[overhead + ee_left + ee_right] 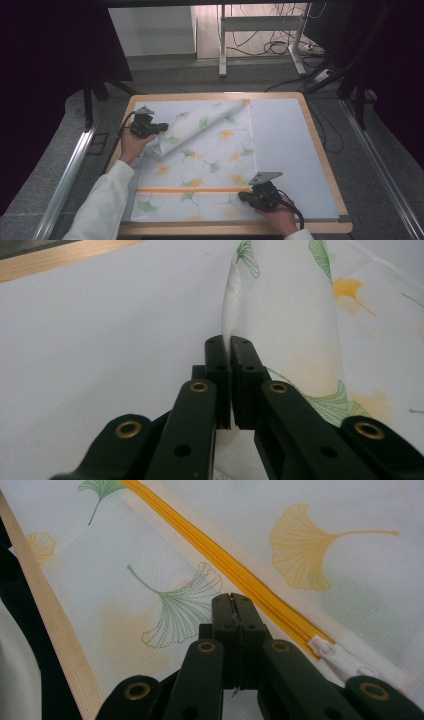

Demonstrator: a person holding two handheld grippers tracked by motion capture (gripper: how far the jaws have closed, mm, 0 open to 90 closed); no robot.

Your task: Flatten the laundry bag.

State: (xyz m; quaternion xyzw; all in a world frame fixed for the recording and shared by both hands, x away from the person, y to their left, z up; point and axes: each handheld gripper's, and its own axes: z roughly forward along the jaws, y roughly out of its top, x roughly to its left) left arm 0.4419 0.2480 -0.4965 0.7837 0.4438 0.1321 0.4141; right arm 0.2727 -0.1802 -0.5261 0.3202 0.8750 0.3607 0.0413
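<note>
Folding: left gripper [161,127] clamps the bag [210,160] corner, upper left. Right gripper [243,196], clenched, pins the lower right edge; the fold runs diagonally toward it.

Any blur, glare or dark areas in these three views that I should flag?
High view: soft overall, edges dark, table evenly lit. Left gripper view: the jaws are sharp, the mesh bag beyond them softens, no glare. Right gripper view: the zipper is crisp near the jaws, blurred farther off.
</note>
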